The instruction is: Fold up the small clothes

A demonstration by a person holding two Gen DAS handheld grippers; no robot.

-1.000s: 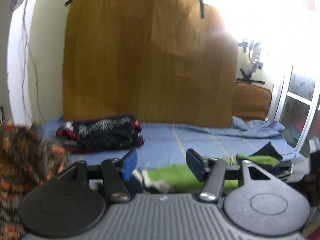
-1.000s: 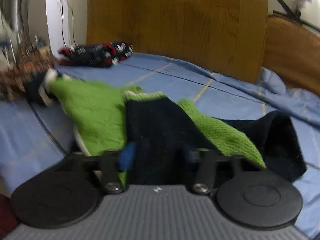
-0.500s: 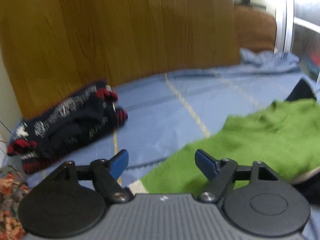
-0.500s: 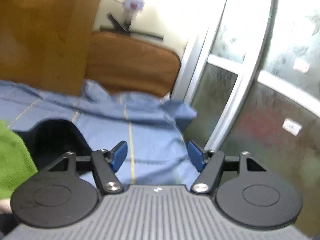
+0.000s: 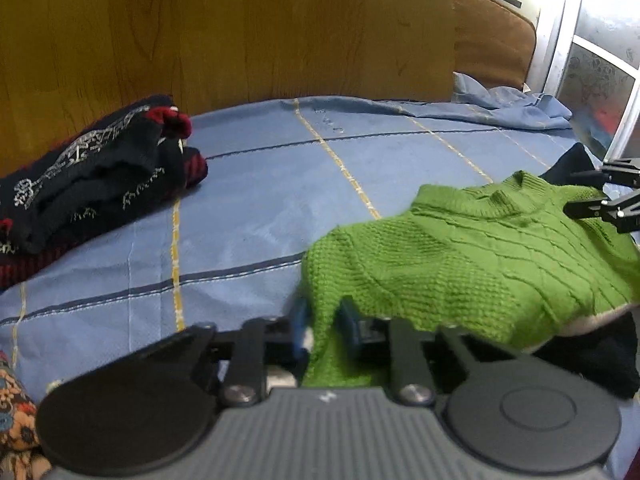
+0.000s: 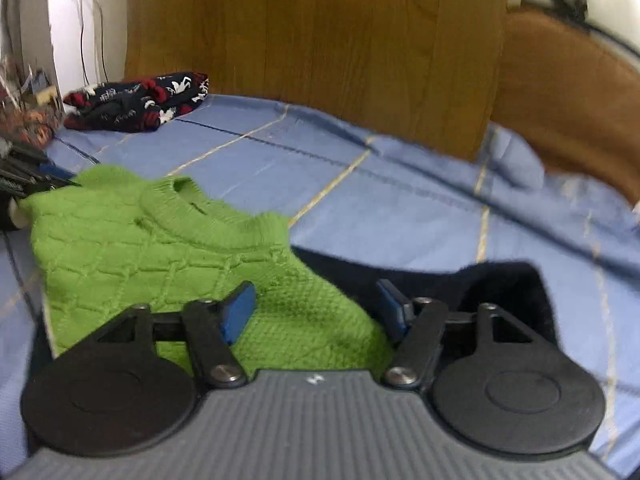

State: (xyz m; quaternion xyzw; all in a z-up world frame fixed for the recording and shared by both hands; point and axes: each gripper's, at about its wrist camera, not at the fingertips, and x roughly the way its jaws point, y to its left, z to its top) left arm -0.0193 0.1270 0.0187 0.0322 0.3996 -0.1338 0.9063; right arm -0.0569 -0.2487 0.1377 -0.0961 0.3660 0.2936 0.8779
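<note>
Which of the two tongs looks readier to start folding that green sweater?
Probably the left tongs: they are closing on a pinched edge of the green sweater. The right tongs hover over its other side, closing too, but their blue pads look clear of the knit.

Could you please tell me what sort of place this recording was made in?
Probably a bedroom at home. The clothes lie on a bed under a blue sheet, a wooden headboard stands behind it, and a frosted glass door is at the side.
</note>
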